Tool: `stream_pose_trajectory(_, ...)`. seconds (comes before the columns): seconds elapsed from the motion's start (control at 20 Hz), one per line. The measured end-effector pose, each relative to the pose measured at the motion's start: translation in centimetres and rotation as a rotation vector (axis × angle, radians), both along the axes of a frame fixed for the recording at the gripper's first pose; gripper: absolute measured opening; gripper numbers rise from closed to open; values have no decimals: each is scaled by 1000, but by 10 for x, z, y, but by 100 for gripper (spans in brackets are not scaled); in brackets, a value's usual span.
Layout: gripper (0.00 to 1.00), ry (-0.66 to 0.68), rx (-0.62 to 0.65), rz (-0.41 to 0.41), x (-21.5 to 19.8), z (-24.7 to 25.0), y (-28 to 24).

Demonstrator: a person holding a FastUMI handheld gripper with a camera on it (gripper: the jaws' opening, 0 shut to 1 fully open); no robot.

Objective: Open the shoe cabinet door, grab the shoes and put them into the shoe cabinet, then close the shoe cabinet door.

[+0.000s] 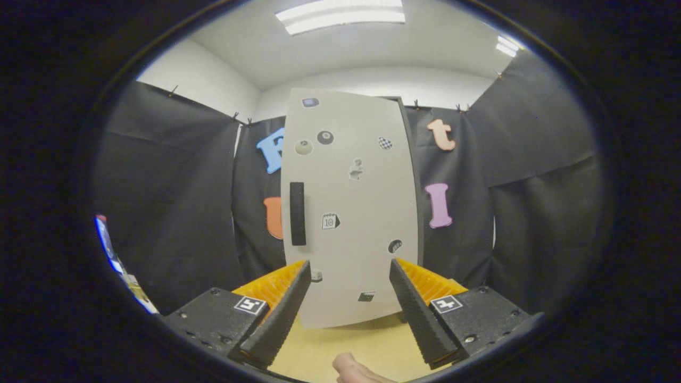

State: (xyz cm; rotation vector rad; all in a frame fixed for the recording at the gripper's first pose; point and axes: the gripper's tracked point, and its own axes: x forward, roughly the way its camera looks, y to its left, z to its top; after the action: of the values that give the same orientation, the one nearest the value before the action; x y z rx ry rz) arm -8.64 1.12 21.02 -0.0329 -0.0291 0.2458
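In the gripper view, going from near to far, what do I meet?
A fingertip of the person's hand → the open gripper, fingers apart and holding nothing → the wooden surface → the closed cabinet door with its dark handle → the black cloth wall.

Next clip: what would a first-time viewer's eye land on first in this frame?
The pale shoe cabinet door, dotted with small stickers, stands shut straight ahead beyond the fingers, its dark vertical handle near its left edge. The gripper hangs open before it, holding nothing. A fingertip of the person's hand pokes in below, over the light wooden surface.
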Motion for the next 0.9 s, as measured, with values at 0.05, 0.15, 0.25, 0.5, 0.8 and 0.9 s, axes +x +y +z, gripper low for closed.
stream_pose_trajectory(0.05,97,9,-38,-10,-10,-8,-2)
stream_pose_trajectory(0.15,98,34,-75,11,-28,-21,4)
stream_pose_trajectory(0.25,98,67,-25,14,-42,-34,4)
stream_pose_trajectory(0.5,98,116,-41,-23,-40,-48,-3)
stream_pose_trajectory(0.8,98,71,-34,-17,-47,-40,-3)
stream_pose_trajectory(0.9,98,67,-46,-21,-50,-37,-5)
